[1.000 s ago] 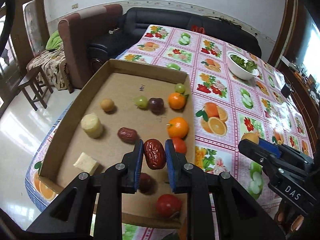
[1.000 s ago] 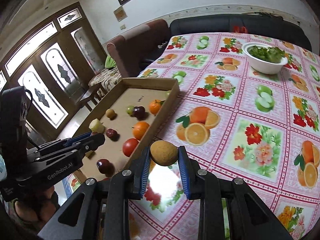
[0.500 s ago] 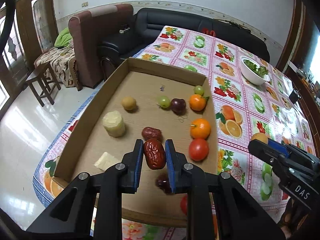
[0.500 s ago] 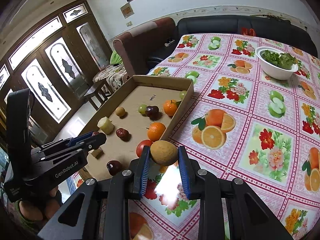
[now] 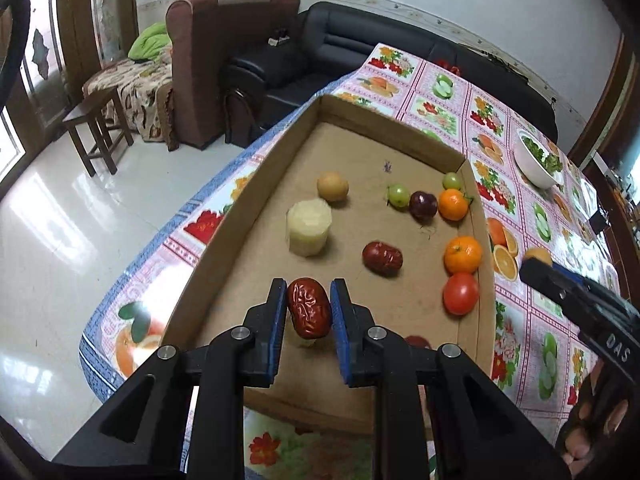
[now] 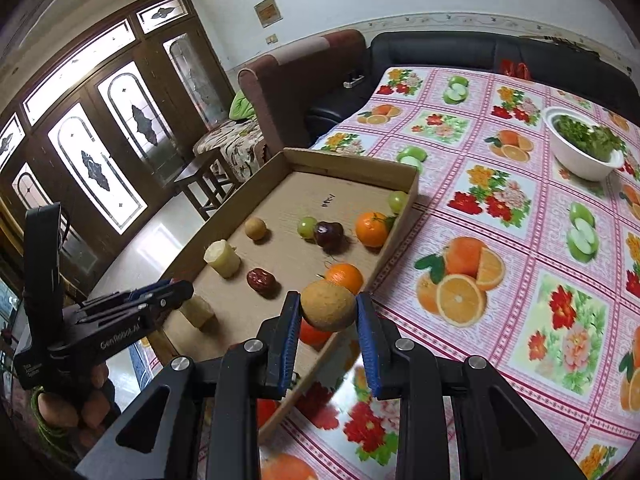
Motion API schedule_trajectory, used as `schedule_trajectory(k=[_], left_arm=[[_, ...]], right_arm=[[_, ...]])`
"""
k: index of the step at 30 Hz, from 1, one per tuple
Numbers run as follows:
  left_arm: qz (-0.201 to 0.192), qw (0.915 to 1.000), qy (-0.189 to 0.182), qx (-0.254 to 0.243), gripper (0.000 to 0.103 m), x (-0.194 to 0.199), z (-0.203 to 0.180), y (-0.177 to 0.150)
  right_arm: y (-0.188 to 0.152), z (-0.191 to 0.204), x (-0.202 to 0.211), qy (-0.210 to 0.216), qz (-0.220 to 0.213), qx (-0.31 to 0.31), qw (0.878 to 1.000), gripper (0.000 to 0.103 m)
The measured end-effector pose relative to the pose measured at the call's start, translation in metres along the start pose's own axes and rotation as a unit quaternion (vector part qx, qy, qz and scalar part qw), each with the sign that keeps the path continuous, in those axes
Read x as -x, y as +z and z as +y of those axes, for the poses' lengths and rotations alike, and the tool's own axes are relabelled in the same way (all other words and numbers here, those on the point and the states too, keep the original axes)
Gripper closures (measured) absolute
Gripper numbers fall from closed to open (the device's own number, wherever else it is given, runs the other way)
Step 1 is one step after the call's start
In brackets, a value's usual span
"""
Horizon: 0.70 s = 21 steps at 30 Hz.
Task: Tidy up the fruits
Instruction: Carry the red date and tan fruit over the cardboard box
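The left tool (image 5: 309, 308) is clamping a wrinkled red date (image 5: 309, 307) between its blue pads, holding it in the lower middle of the left wrist frame, above the near part of a shallow cardboard box (image 5: 240, 196). The right tool (image 6: 328, 307) is clamping a round tan fruit (image 6: 328, 306) in the lower middle of the right wrist frame, over the box's right wall near its near corner.

The box is lying on the surface (image 6: 520, 240), which is wearing a pink fruit-print cloth. Its left wall is running close along the surface's left edge, with shiny floor (image 5: 60, 240) beyond it in the left of the frame.

Inside the box, a second date (image 5: 382, 257) is lying near the middle, well apart from a pale cut cylinder (image 5: 309, 227) to its left. A small tan fruit (image 5: 333, 186) is sitting beyond the cylinder. Along the right wall, a tomato (image 5: 461, 293), an orange (image 5: 463, 254) and a second orange (image 5: 453, 204) are forming a line, with a dark plum (image 5: 423, 204) and a green grape (image 5: 398, 196) beside the farther orange, and another grape (image 5: 452, 180) tucked against the wall. The box floor between the cylinder and the left wall is lying bare, as is the far end.

A white bowl of greens (image 6: 584, 148) is standing in the upper right of the right wrist frame, well apart from the box, with wide open cloth between them.
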<state>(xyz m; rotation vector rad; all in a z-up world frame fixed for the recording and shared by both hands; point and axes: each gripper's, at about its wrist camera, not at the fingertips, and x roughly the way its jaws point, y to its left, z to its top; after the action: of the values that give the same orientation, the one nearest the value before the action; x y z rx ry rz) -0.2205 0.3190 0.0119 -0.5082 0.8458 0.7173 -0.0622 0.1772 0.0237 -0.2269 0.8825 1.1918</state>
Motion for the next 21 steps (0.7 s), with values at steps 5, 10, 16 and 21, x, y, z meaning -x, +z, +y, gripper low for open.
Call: schedule_trajectory(k=[5, 10, 16, 21], left_arm=[[0.000, 0.9999, -0.002, -0.011, 0.084, 0.002, -0.008, -0.006], [-0.008, 0.9996, 0.002, -0.028, 0.084, 0.006, -0.018, -0.006], [-0.013, 0.9989, 0.002, -0.045, 0.083, 0.005, -0.028, -0.002], [-0.009, 0.9981, 0.004, -0.062, 0.083, -0.002, -0.037, 0.000]], right_arm=[[0.009, 0.012, -0.017, 0.005, 0.009, 0.010, 1.000, 0.076], [0.022, 0.026, -0.035, 0.008, 0.015, 0.025, 1.000, 0.076], [0.032, 0.034, -0.054, 0.006, 0.023, 0.033, 0.999, 0.076], [0.034, 0.033, -0.065, 0.002, 0.030, 0.031, 0.999, 0.076]])
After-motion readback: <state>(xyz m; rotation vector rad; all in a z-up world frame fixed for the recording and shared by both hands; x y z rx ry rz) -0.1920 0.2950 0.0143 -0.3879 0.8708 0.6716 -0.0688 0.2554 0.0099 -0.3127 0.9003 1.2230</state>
